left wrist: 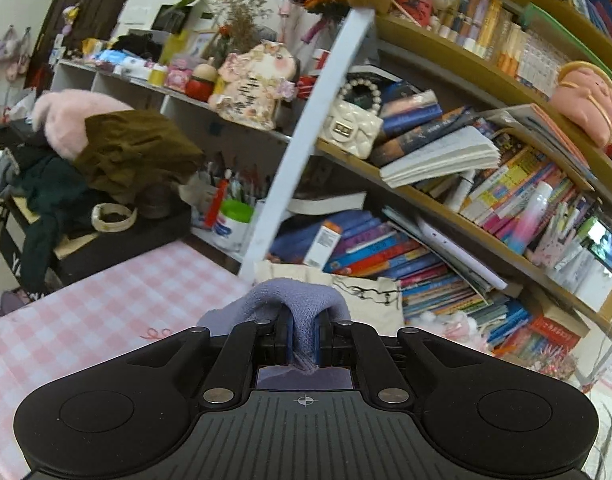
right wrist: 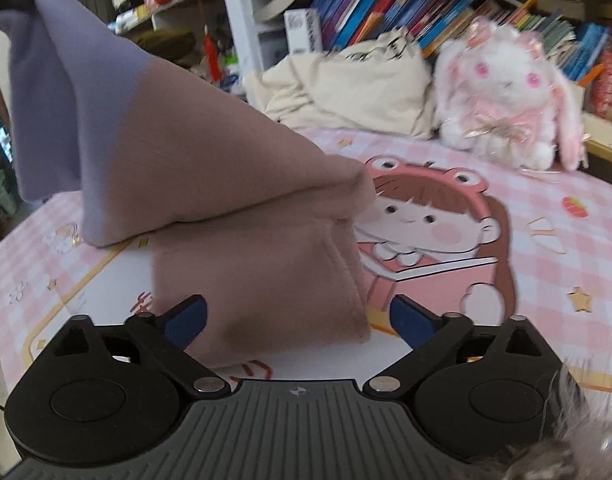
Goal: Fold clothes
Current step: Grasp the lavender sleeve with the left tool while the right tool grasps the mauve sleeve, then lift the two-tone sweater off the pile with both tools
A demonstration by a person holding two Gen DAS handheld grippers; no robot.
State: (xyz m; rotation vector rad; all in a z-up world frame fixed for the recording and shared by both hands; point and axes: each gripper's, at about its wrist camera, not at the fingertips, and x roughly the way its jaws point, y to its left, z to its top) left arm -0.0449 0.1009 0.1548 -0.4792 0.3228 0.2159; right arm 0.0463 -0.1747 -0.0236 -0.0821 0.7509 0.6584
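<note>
Only my right wrist view shows the whole lilac-and-dusty-pink fleece garment (right wrist: pixel 210 184), its lower part lying folded on the pink checked cartoon-print tablecloth (right wrist: pixel 526 240) and one lilac end lifted up-left. My right gripper (right wrist: pixel 298 320) is spread wide, its blue pads either side of the pink hem. My left wrist view shows only my left gripper (left wrist: pixel 303 340), pressed together on a bunch of the lilac fabric.

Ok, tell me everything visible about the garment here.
The garment is soft, fleece-like fabric in two colours: lilac at the raised end, dusty pink below. The left gripper is shut on a lilac bunch of it, lifting that end so the cloth slopes down to the table, where the stitched pink end lies. The right gripper is open around that pink end, not pinching it.
</note>
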